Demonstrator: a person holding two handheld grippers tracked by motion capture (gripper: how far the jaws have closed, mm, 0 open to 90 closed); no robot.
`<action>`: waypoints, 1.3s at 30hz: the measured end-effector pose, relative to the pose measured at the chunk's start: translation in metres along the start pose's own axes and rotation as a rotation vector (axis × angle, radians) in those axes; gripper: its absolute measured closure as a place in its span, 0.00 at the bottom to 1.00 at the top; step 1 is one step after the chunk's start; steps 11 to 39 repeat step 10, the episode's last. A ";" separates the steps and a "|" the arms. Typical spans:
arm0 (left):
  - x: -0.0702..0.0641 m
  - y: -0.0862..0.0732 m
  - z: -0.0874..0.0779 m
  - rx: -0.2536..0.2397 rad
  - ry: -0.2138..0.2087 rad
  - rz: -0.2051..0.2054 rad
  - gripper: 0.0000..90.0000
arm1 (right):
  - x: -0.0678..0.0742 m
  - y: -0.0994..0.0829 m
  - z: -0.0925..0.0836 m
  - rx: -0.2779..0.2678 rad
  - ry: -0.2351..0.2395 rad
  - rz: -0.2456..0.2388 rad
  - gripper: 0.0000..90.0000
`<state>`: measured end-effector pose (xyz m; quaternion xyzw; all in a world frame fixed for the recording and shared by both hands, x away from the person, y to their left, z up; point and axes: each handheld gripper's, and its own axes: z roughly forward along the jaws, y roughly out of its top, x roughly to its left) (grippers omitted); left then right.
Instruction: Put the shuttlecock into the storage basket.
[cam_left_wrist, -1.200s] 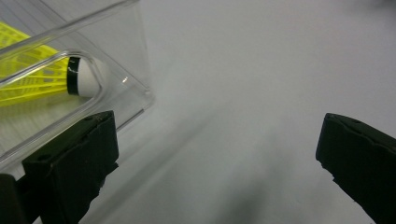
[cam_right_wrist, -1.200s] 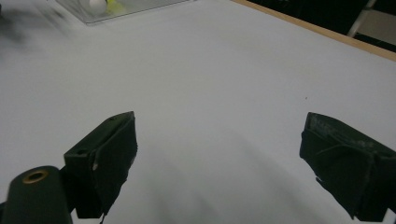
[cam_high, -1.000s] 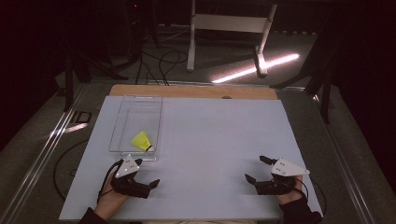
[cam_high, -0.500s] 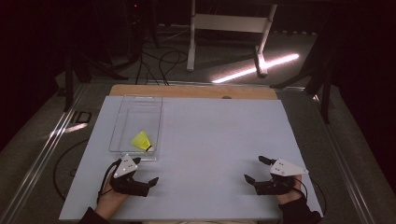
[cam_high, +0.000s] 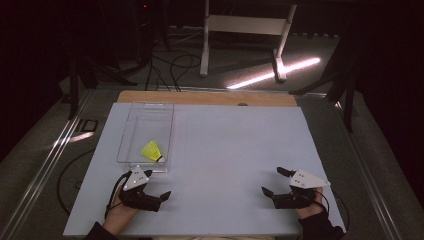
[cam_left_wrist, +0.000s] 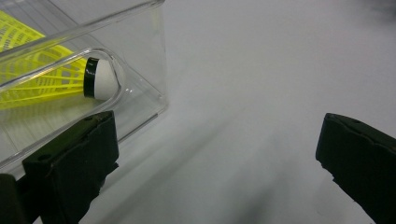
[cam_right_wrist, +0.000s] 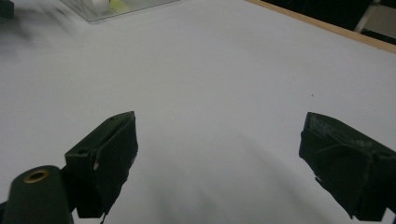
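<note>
A yellow shuttlecock (cam_high: 151, 150) with a white cork tip (cam_left_wrist: 102, 78) lies in the near end of a clear plastic box (cam_high: 145, 131) at the left of the white table. Just in front of the box, my left gripper (cam_high: 156, 185) rests open on the table, one jaw beside the box's near corner (cam_left_wrist: 159, 100) and nothing between the jaws. Near the front right edge my right gripper (cam_high: 273, 181) also rests open and empty. From the right gripper view the box (cam_right_wrist: 116, 8) is far off at top left.
The white sheet (cam_high: 225, 150) covers a wooden table whose far edge (cam_high: 210, 97) shows. Beyond it on the dark floor are cables, a white stand (cam_high: 240, 30) and a bright light strip (cam_high: 272, 74). A metal rail (cam_high: 55, 150) runs along the left.
Both grippers have barely shifted on the table; the left one has crept slightly forward. The shuttlecock and box are where they were.
</note>
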<state>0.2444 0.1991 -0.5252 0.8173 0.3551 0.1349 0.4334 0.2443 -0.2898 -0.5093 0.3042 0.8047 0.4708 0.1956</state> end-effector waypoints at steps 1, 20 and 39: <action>0.000 0.000 0.000 0.000 0.000 0.000 0.00 | 0.000 0.000 0.000 0.000 0.000 0.000 0.13; 0.001 0.000 -0.001 -0.022 -0.010 -0.016 0.00 | 0.000 0.000 0.000 0.000 0.000 -0.001 0.13; 0.001 0.000 -0.001 -0.022 -0.010 -0.016 0.00 | 0.000 0.000 0.000 0.000 0.000 -0.001 0.13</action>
